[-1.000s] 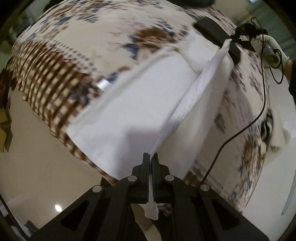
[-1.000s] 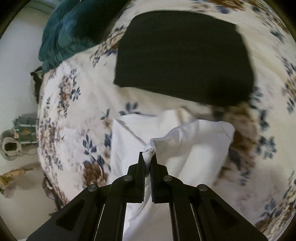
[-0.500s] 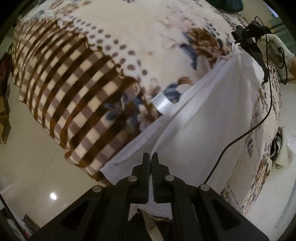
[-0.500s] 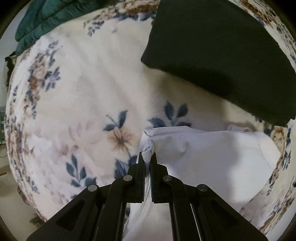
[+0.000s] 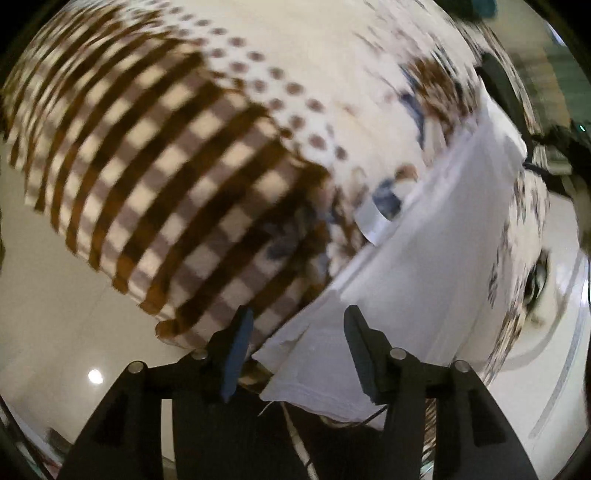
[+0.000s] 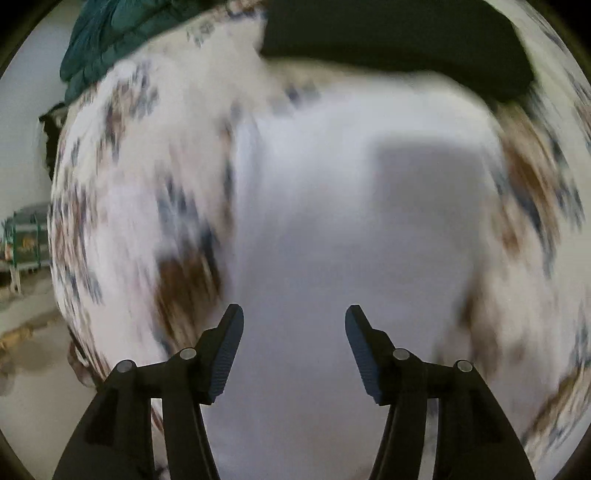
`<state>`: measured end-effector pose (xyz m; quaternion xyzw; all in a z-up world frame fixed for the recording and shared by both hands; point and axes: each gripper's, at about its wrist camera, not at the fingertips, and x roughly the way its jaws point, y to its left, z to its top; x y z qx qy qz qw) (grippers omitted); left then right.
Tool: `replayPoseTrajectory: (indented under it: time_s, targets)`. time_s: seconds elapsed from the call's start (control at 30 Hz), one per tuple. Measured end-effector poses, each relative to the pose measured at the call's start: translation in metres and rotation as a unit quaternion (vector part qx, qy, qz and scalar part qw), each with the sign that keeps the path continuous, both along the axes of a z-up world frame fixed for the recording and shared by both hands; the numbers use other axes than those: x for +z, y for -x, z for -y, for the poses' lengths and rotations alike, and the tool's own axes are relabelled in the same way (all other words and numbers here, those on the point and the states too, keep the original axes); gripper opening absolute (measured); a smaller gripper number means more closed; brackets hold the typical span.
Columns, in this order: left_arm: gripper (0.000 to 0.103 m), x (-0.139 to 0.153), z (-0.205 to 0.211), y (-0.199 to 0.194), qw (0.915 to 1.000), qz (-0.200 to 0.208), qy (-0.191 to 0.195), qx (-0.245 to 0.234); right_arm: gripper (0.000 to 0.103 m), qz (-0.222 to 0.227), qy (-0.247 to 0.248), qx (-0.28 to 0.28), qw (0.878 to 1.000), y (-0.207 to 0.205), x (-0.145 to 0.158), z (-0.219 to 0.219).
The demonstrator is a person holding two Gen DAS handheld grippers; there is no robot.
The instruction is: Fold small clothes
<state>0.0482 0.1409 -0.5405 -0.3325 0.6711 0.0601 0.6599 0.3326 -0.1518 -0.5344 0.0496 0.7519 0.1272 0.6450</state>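
Garment (image 6: 332, 240) lies flat on bedspread (image 5: 166, 166), its corner at the bed's edge. Folded cloth (image 6: 388, 33) sits behind it, possibly touching, view blurred. Blanket (image 6: 110, 33) lies left of the cloth.

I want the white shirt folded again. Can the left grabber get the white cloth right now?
Probably yes. The left gripper is open, and the near edge of the white garment lies right between its fingers on the floral blanket. Nothing sits on top or in between, though the picture is blurred.
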Motion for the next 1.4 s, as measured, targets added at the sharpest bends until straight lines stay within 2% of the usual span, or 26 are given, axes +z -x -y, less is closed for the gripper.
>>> replayPoseTrajectory:
  time_s: [0.1, 0.17, 0.2, 0.23, 0.27, 0.3, 0.37, 0.43, 0.47, 0.57, 0.63, 0.67, 0.73, 0.77, 0.8, 0.83, 0.9, 1.07, 1.17, 1.27, 1.4]
  targets:
    - [0.048, -0.008, 0.024, -0.006, 0.9976, -0.013, -0.023, -0.064, 0.06, -0.042, 0.014, -0.004, 0.999, 0.09, -0.01, 0.036]
    - [0.046, -0.014, 0.039, -0.005, 0.9943, -0.023, -0.048, -0.092, 0.06, -0.089, 0.02, -0.026, 0.995, 0.16, -0.025, 0.062]
    - [0.04, -0.016, 0.045, -0.004, 0.9929, -0.023, -0.057, -0.102, 0.06, -0.12, 0.014, -0.051, 0.991, 0.199, -0.036, 0.078]
    - [0.029, -0.017, 0.051, -0.002, 0.9913, -0.021, -0.069, -0.11, 0.06, -0.142, 0.008, -0.068, 0.987, 0.223, -0.043, 0.086]
    - [0.012, -0.018, 0.055, -0.002, 0.9903, -0.023, -0.077, -0.114, 0.06, -0.174, -0.006, -0.09, 0.981, 0.256, -0.054, 0.093]
    - [0.006, -0.019, 0.058, -0.002, 0.9899, -0.022, -0.079, -0.116, 0.06, -0.191, -0.018, -0.103, 0.976, 0.276, -0.061, 0.097]
    - [0.005, -0.016, 0.064, -0.001, 0.9886, -0.018, -0.093, -0.117, 0.057, -0.214, -0.041, -0.125, 0.968, 0.322, -0.074, 0.1]
    - [0.004, -0.014, 0.067, 0.001, 0.9894, -0.019, -0.096, -0.107, 0.025, -0.213, -0.055, -0.128, 0.967, 0.347, -0.081, 0.096]
    - [0.004, -0.013, 0.066, 0.002, 0.9896, -0.022, -0.099, -0.103, 0.002, -0.213, -0.061, -0.13, 0.966, 0.359, -0.083, 0.095]
    - [0.005, -0.011, 0.062, 0.008, 0.9909, -0.04, -0.09, -0.092, 0.002, -0.203, -0.039, -0.119, 0.971, 0.374, -0.085, 0.097]
    - [0.008, 0.0, 0.053, 0.006, 0.9913, -0.055, -0.078, -0.09, 0.003, -0.202, -0.05, -0.124, 0.97, 0.37, -0.075, 0.102]
    - [0.008, 0.014, 0.053, 0.001, 0.9918, -0.047, -0.075, -0.093, 0.005, -0.195, -0.067, -0.129, 0.97, 0.365, -0.065, 0.107]
    - [0.023, 0.045, 0.056, -0.011, 0.9917, -0.019, -0.073, -0.104, 0.027, -0.168, -0.095, -0.136, 0.972, 0.346, -0.038, 0.123]
    - [0.039, 0.062, 0.058, -0.02, 0.9925, 0.001, -0.065, -0.104, 0.052, -0.152, -0.104, -0.141, 0.973, 0.334, -0.025, 0.135]
    - [0.057, 0.077, 0.057, -0.031, 0.9934, 0.024, -0.055, -0.097, 0.065, -0.13, -0.111, -0.15, 0.974, 0.32, -0.01, 0.145]
    - [0.064, 0.089, 0.056, -0.044, 0.9938, 0.045, -0.049, -0.089, 0.066, -0.113, -0.115, -0.156, 0.974, 0.307, 0.001, 0.152]
    - [0.065, 0.104, 0.054, -0.082, 0.9934, 0.087, -0.017, -0.072, 0.066, -0.075, -0.125, -0.174, 0.974, 0.271, 0.021, 0.171]
    - [0.065, 0.09, 0.06, -0.215, 0.9843, 0.156, 0.019, -0.08, 0.066, 0.005, -0.139, -0.213, 0.967, 0.162, 0.039, 0.208]
    - [0.065, 0.056, 0.07, -0.312, 0.9765, 0.184, 0.038, -0.106, 0.066, 0.048, -0.151, -0.23, 0.96, 0.081, 0.028, 0.228]
    - [0.065, 0.014, 0.086, -0.389, 0.9693, 0.188, 0.066, -0.144, 0.066, 0.057, -0.182, -0.244, 0.951, 0.014, -0.002, 0.241]
    - [0.065, -0.015, 0.101, -0.442, 0.9603, 0.182, 0.071, -0.199, 0.066, 0.054, -0.21, -0.244, 0.945, -0.065, -0.036, 0.249]
